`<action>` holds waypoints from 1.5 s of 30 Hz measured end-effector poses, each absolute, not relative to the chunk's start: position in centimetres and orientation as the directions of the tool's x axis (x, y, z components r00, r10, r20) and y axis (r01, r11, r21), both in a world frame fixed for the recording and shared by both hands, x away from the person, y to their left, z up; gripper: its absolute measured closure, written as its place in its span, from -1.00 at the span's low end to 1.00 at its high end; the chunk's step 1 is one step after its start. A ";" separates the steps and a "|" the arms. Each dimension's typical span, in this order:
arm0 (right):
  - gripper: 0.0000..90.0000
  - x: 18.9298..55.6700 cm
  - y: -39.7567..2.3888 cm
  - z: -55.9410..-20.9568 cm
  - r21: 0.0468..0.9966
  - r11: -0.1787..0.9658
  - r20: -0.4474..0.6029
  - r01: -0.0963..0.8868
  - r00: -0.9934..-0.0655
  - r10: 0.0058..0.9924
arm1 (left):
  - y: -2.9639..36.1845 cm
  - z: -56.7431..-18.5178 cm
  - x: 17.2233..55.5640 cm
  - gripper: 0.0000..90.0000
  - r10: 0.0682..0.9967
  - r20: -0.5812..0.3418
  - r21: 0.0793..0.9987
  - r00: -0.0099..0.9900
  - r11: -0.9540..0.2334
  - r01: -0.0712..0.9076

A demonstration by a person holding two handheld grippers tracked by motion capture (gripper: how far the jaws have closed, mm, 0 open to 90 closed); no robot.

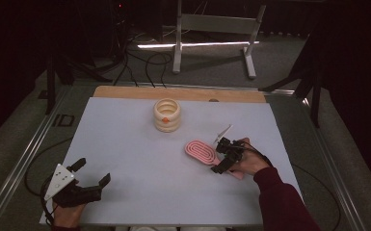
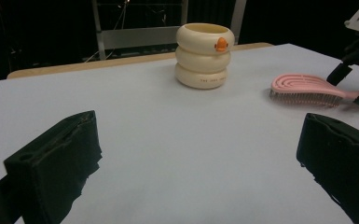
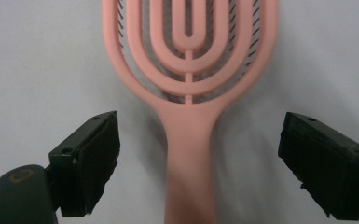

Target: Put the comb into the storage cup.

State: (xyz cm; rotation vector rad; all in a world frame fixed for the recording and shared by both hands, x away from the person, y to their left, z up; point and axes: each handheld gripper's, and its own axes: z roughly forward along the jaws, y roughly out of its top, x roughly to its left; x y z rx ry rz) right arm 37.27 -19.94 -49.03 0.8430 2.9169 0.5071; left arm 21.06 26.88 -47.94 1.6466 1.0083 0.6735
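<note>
Hairbrush (image 3: 189, 93), pink and slotted, lies flat on the white table sheet (image 1: 125, 144) with its handle running down between the two pads of the right gripper (image 3: 198, 163). Those jaws stand spread wide, one pad (image 3: 91, 158) on each side of the handle with bare sheet showing between pad and handle on both sides, so neither pad touches it. The brush head reaches ahead of the fingertips, bristles down against the sheet. In the high view the right gripper (image 1: 226, 156) sits at the handle end of the hairbrush (image 1: 201, 150), held by a hand in a dark red sleeve (image 1: 282, 199), and the sheet's right edge lies near behind that hand.

The left gripper (image 1: 92, 174) rests low near the sheet's front left corner, its jaws also spread wide with nothing between them. From the left gripper view, open white sheet stretches ahead of its fingers (image 2: 58, 163); the hairbrush (image 2: 307, 91) lies well off ahead and to the right, and a cream ringed cup with an orange duck bill (image 2: 205, 56) stands upright farther ahead, near the sheet's far edge where a strip of wooden tabletop (image 1: 178, 93) shows. Cup and brush are apart, with clear sheet between them.
</note>
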 end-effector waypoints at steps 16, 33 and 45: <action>-0.16 37.6 -19.9 -49.7 0.296 0.802 0.044 0.519 -0.846 0.531 | 26.7 -48.0 21.1 -0.99 0.869 -0.053 0.952 0.491 -0.105 0.288; 0.37 37.3 -19.9 -49.4 0.289 0.795 0.083 0.534 -0.841 0.534 | 26.5 -48.1 21.2 -0.99 0.866 -0.051 0.949 0.497 -0.113 0.294; 0.52 37.1 -19.7 -49.4 0.281 0.783 0.063 0.556 -0.824 0.563 | 26.5 -48.1 21.2 -0.99 0.865 -0.051 0.948 0.498 -0.115 0.296</action>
